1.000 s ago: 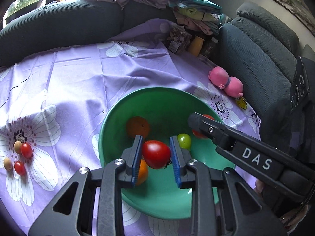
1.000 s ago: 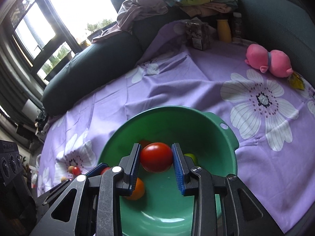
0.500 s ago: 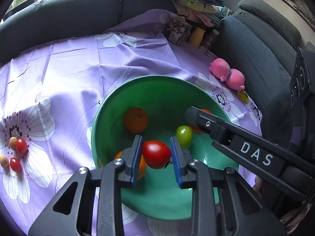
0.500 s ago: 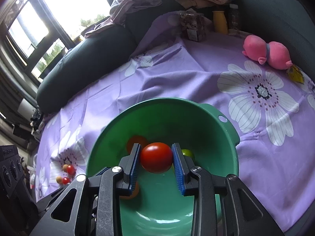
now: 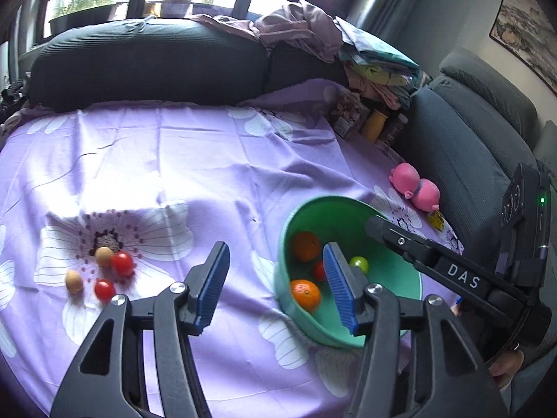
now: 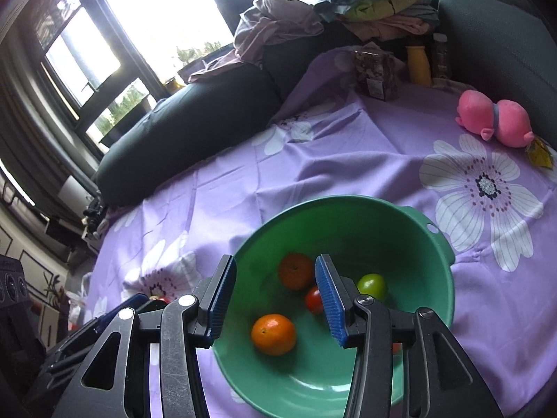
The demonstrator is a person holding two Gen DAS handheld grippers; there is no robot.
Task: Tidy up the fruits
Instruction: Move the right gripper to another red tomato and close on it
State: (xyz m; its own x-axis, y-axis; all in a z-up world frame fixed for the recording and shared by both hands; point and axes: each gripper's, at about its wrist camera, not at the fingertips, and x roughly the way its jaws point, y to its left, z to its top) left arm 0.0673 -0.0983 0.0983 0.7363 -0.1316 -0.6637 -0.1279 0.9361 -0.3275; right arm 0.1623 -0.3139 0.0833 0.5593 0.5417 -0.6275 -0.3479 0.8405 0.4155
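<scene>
Right gripper: fingers spread wide and holding nothing, poised above the near side of the green bowl.
Left gripper: fingers likewise parted and unloaded, straddling the bowl's left rim, one blue pad over the bowl, the other over the purple floral cloth.
Bowl contents: an orange at the near side, a second orange at the far side, a small red tomato between them, and a green tomato to the right of it.
Hard to make out: a sliver of red low in the bowl, behind the right gripper's right finger, cannot be identified; the small tomato is partly covered by a pad in both views.
Left of the bowl: two red tomatoes and two tan, egg-shaped fruits clustered on a white printed flower, well apart from the bowl.
Beyond the bowl: a pink plush toy lies on the cloth to the right.
Far edge: a packet, a yellow bottle and a dark jar stand by the grey sofa, with folded laundry heaped on its back.
</scene>
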